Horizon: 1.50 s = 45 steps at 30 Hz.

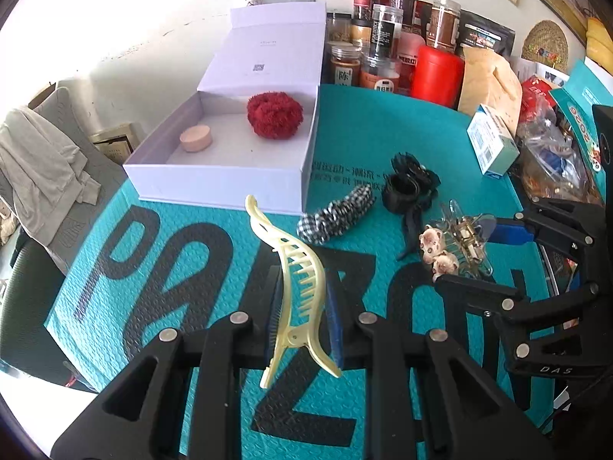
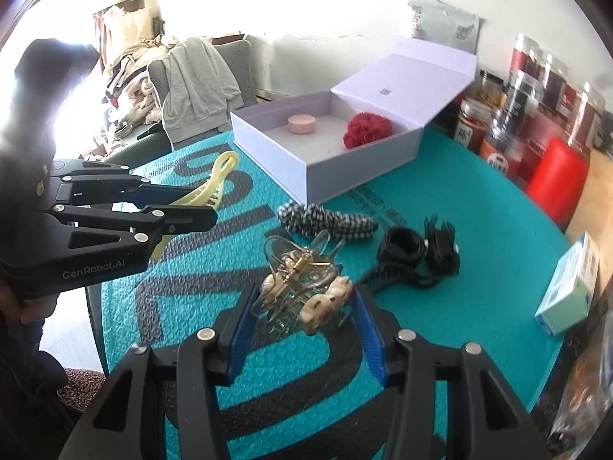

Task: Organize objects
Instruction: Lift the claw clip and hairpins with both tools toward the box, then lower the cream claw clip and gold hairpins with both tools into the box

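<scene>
While blue-padded jaws clamp it, the yellow hair claw [image 1: 297, 280] stands upright (lifted).

Teal mat [image 1: 383, 134]: embossed foam, matt, printed in black. White box [image 1: 214, 180]: smooth matt card. Red scrunchie [image 1: 275, 115]: fuzzy cloth. Checked scrunchie [image 1: 337, 214]: woven cloth. Yellow hair clip [image 1: 302, 287]: glossy plastic. Clear hair claw [image 2: 302, 283]: transparent glossy plastic, brass-coloured metal spring, glazed cream figures. Jars [image 1: 387, 30]: clear plastic. Gripper fingers [image 2: 239, 341]: matt black plastic, ribbed blue pads.
</scene>
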{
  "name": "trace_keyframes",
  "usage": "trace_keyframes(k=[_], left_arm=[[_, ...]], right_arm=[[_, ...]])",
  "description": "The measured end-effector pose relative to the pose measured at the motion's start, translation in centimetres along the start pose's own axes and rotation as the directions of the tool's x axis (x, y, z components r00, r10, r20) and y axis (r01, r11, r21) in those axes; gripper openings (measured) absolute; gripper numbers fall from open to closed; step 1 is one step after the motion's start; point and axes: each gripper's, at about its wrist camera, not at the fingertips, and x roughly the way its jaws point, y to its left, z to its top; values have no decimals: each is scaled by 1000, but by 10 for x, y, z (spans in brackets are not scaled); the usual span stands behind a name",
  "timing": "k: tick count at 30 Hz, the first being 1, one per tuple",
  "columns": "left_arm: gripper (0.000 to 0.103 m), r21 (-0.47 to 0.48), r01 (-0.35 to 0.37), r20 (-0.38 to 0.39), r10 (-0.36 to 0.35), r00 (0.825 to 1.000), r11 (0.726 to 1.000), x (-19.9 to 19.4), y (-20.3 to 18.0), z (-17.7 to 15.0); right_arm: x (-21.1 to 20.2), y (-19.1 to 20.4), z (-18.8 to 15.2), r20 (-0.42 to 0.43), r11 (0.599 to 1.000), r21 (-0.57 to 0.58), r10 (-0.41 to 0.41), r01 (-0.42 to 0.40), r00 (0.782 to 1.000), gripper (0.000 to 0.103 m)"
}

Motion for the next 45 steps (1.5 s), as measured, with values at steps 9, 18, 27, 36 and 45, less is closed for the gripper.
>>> trace_keyframes(k=[9,18,27,36,45], left_arm=[[20,18,-9,18,9,1000,1000,-1,11,37],[20,49,-63,13,62,998,997,11,25,77],[20,55,-76,45,74,996,996,22,41,114],[20,64,-81,52,78,996,995,42,67,149],[20,55,-89,46,86,995,995,72,93,172]], right_arm=[[-1,-4,38,42,999,-48,7,-5,999,50],[5,-15,80,89,996,-91,9,0,996,50],[26,-27,120,116,994,-106,-10,22,993,50],[53,-36,148,114,994,-103,-10,22,993,50],[80,-43,165,97,993,-113,-18,29,995,50]])
